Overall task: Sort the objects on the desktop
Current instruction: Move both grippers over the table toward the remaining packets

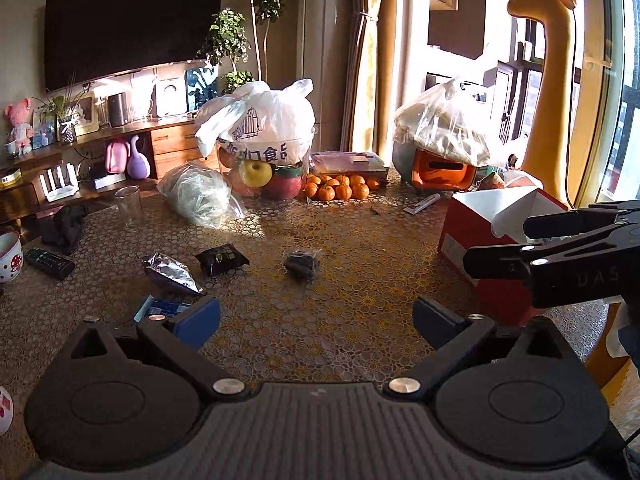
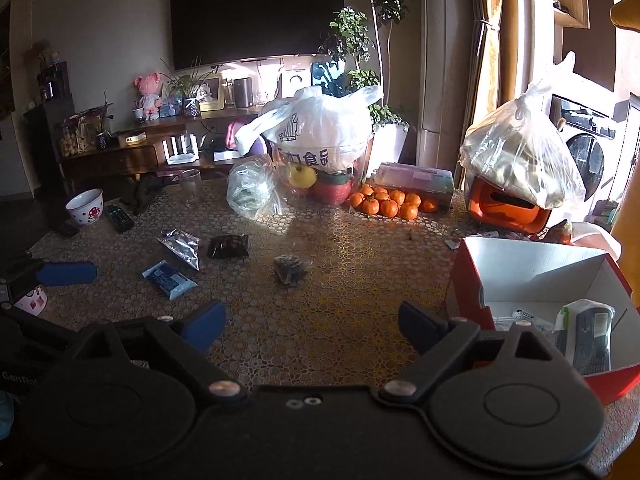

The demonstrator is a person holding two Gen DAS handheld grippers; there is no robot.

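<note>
Both the left gripper (image 1: 316, 318) and right gripper (image 2: 312, 322) are hovering with fingers spread wide and empty over the worktop (image 1: 360, 240) — probably between pickups — so next comes reaching for a loose packet (image 2: 290, 269), mid-worktop, bound for the red box (image 2: 532, 272).

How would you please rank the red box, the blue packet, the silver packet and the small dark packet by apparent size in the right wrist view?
1. red box, though nearest
2. blue packet and silver packet, alike
3. small dark packet
</note>
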